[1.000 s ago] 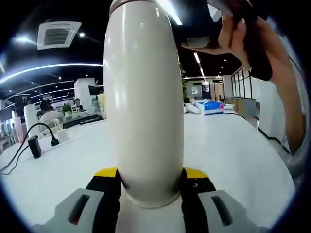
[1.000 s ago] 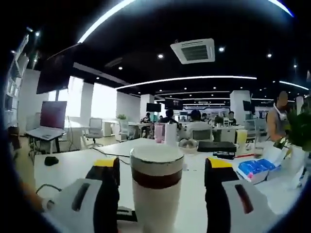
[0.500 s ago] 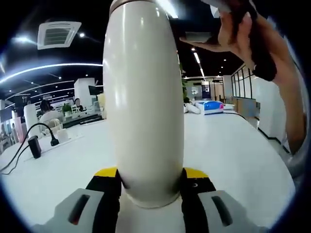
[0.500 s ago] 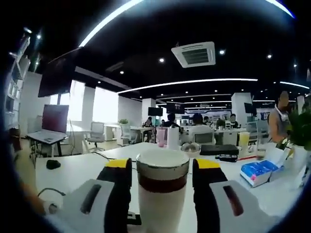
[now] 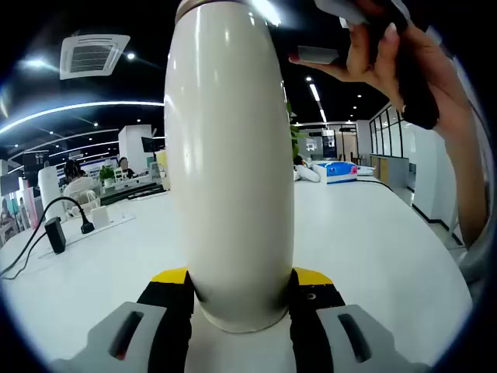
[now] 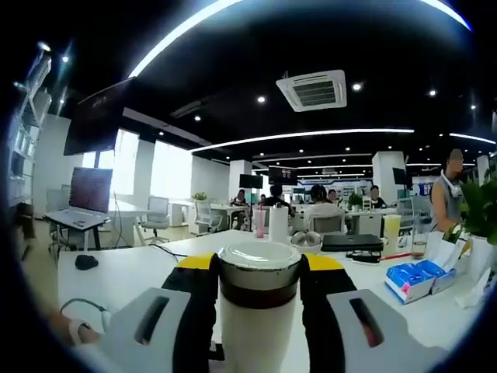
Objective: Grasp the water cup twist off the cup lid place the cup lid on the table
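Note:
A cream-white water cup stands upright on the white table, close in the left gripper view. My left gripper is shut on its lower body, yellow-tipped jaws pressed to both sides. In the right gripper view the top of the cup shows a white lid above a dark brown band. My right gripper is shut on the lid, its jaws against both sides. A person's hand holding a gripper handle shows above the cup in the left gripper view.
A black plug and cable lie on the table at the left. A blue tissue pack, a laptop, a black mouse and a potted plant stand around. People sit at desks in the background.
My right gripper's jaws have come together from wide apart until they meet the lid. The left gripper and the cup body have stayed still.

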`<action>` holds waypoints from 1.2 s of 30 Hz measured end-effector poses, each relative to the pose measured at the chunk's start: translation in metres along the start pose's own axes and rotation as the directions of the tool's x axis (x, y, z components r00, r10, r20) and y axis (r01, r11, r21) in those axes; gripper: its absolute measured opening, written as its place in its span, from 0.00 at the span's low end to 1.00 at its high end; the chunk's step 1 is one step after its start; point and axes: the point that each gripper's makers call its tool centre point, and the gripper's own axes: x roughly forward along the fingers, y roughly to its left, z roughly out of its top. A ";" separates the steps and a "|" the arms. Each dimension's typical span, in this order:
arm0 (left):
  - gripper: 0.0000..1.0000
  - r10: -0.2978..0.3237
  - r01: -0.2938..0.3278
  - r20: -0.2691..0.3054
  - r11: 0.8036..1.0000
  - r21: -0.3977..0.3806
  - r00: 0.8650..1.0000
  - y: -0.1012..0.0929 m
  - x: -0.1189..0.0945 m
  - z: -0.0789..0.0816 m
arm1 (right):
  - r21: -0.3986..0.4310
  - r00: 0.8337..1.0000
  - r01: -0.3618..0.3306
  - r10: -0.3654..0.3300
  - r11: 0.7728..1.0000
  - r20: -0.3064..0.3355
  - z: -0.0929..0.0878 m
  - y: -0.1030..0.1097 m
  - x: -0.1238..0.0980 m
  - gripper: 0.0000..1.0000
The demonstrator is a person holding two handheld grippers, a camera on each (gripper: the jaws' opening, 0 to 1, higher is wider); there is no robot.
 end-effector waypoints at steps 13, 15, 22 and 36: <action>0.50 0.004 -0.004 -0.001 1.000 0.001 1.000 0.000 0.001 0.000 | 0.024 0.985 -0.170 0.170 0.985 0.000 -0.002 0.002 0.006 0.44; 0.50 0.005 -0.005 -0.001 1.000 0.002 1.000 0.000 0.001 0.000 | 0.025 0.980 -0.198 0.198 0.980 -0.002 -0.002 0.003 0.007 0.44; 0.50 0.006 -0.006 -0.002 1.000 0.000 1.000 0.000 0.001 0.000 | 0.030 0.961 -0.276 0.276 0.961 -0.007 -0.003 0.004 0.010 0.44; 0.50 0.014 -0.014 -0.006 1.000 0.007 1.000 -0.001 0.001 0.000 | 0.035 0.921 -0.388 0.389 0.921 -0.022 -0.005 0.007 0.012 0.44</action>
